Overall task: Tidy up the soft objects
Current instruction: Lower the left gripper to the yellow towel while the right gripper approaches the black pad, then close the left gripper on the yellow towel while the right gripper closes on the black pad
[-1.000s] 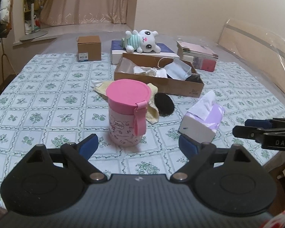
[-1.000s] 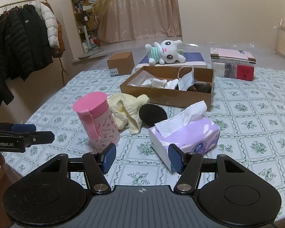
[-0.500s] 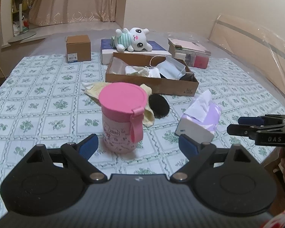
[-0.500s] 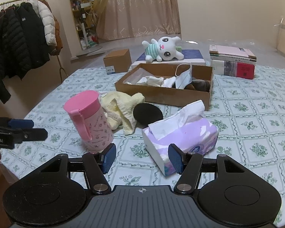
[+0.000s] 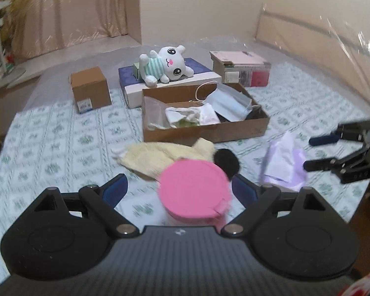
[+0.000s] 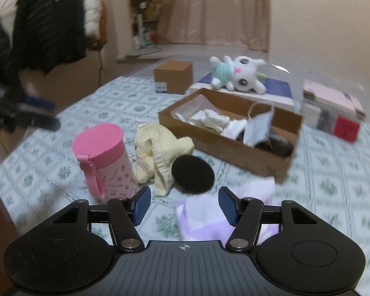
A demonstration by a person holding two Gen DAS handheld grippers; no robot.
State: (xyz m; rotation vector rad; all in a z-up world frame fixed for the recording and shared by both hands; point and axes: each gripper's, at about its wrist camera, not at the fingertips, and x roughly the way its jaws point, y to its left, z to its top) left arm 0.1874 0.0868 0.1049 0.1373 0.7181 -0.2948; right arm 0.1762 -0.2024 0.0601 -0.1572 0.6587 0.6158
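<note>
A yellow cloth (image 5: 160,154) (image 6: 160,150) lies crumpled on the table beside a black round pad (image 5: 226,164) (image 6: 193,174). Behind them an open cardboard box (image 5: 204,133) (image 6: 234,148) holds white cloths and a face mask (image 5: 230,102). A white plush bunny (image 5: 164,66) (image 6: 236,76) lies on a blue box further back. My left gripper (image 5: 178,188) is open and empty above a pink cup (image 5: 193,192) (image 6: 103,157). My right gripper (image 6: 183,206) is open and empty over a purple tissue pack (image 6: 209,212) (image 5: 283,162).
A small brown carton (image 5: 90,90) (image 6: 174,76) stands at the back left. Stacked books (image 5: 240,67) (image 6: 333,111) sit at the back right. Jackets (image 6: 44,27) hang left of the table. The table edge runs close below both grippers.
Both grippers have moved forward over the table. The pink cup now sits between my left fingers' view, and the tissue pack lies under my right gripper. Both stay open.
</note>
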